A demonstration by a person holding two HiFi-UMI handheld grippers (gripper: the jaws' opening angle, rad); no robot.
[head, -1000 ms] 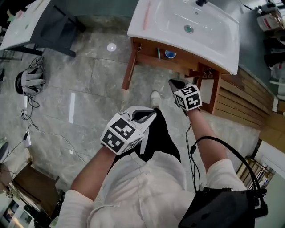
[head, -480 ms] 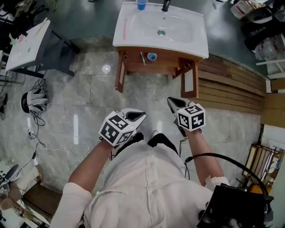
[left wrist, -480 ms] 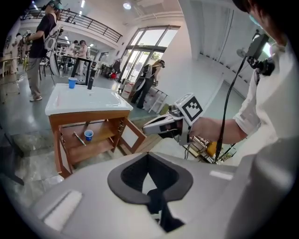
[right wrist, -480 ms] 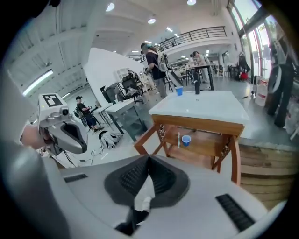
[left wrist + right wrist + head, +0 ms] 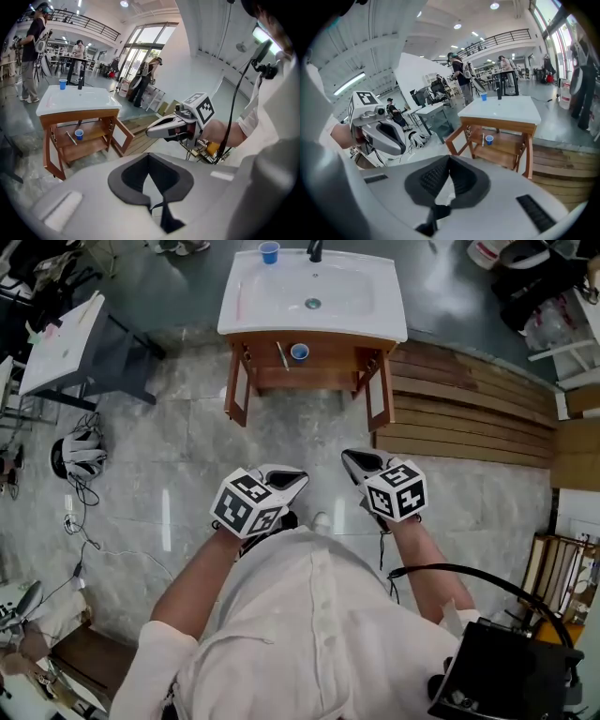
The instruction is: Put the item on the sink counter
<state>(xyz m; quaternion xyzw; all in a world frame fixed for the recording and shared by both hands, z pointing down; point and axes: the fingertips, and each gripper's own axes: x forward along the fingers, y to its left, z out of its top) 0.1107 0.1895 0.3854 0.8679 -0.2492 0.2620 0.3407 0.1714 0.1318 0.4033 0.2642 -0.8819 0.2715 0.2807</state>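
Observation:
The sink counter (image 5: 312, 292) is a white basin on a wooden stand, at the top centre of the head view. One blue cup (image 5: 270, 251) stands on the counter beside the dark faucet (image 5: 315, 249). A second blue cup (image 5: 299, 352) and a thin stick-like item (image 5: 282, 355) lie on the shelf underneath. My left gripper (image 5: 296, 477) and right gripper (image 5: 350, 458) are held side by side before my body, well short of the stand. Both are shut with nothing in them. The stand also shows in the left gripper view (image 5: 77, 101) and the right gripper view (image 5: 501, 110).
A grey table (image 5: 56, 329) stands at the left. A headset and cables (image 5: 80, 451) lie on the floor. A wooden slatted platform (image 5: 469, 409) runs along the right of the stand. A black bag (image 5: 506, 671) hangs at my right side. People stand far behind the sink (image 5: 33, 51).
The sink stand has shifted from the upper right to the top centre of the head view and looks smaller. Both grippers have come level in front of my body, still shut.

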